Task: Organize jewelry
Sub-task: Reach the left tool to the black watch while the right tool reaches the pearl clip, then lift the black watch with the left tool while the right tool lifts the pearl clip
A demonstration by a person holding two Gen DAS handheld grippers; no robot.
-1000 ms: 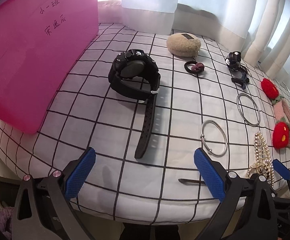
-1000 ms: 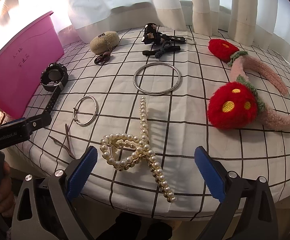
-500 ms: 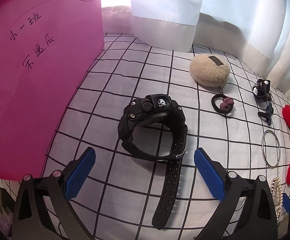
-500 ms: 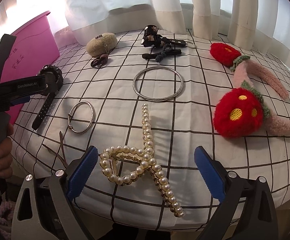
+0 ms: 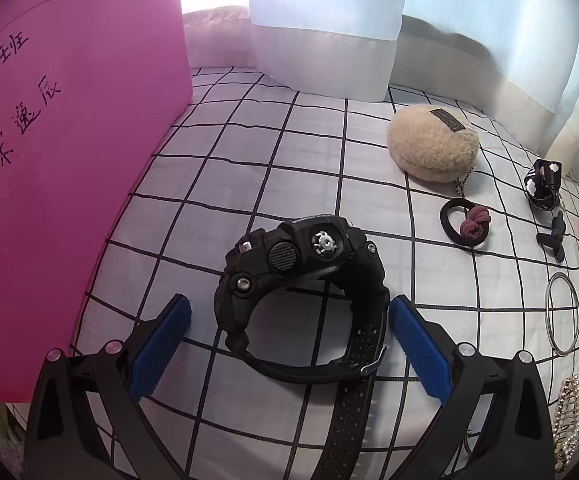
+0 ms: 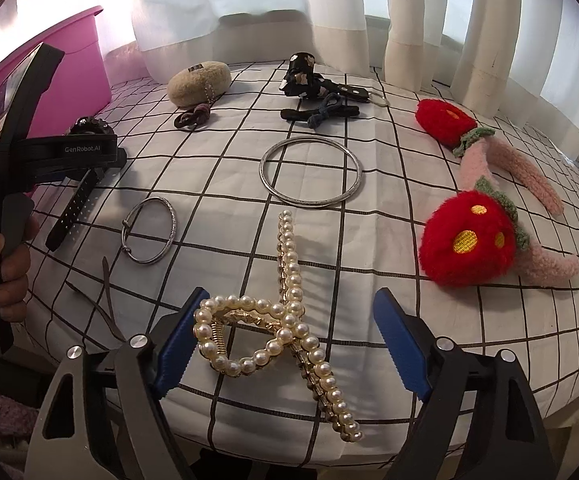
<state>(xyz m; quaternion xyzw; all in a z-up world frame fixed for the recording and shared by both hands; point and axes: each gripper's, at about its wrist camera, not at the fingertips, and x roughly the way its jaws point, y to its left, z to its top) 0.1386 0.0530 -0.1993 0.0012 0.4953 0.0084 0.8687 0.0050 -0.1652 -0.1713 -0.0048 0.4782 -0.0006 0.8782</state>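
Fingers of left gripper now straddle the watch, spread, not pressing; a second ago it lay well ahead. Right gripper jaws just narrowed around pearl clip, unclenched. Both on cloth; pickups look imminent.

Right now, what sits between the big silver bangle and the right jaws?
Only the pearl hair claw clip and checked cloth; the large silver bangle lies beyond it. The right gripper straddles the clip, pads not touching. Right wrist view.
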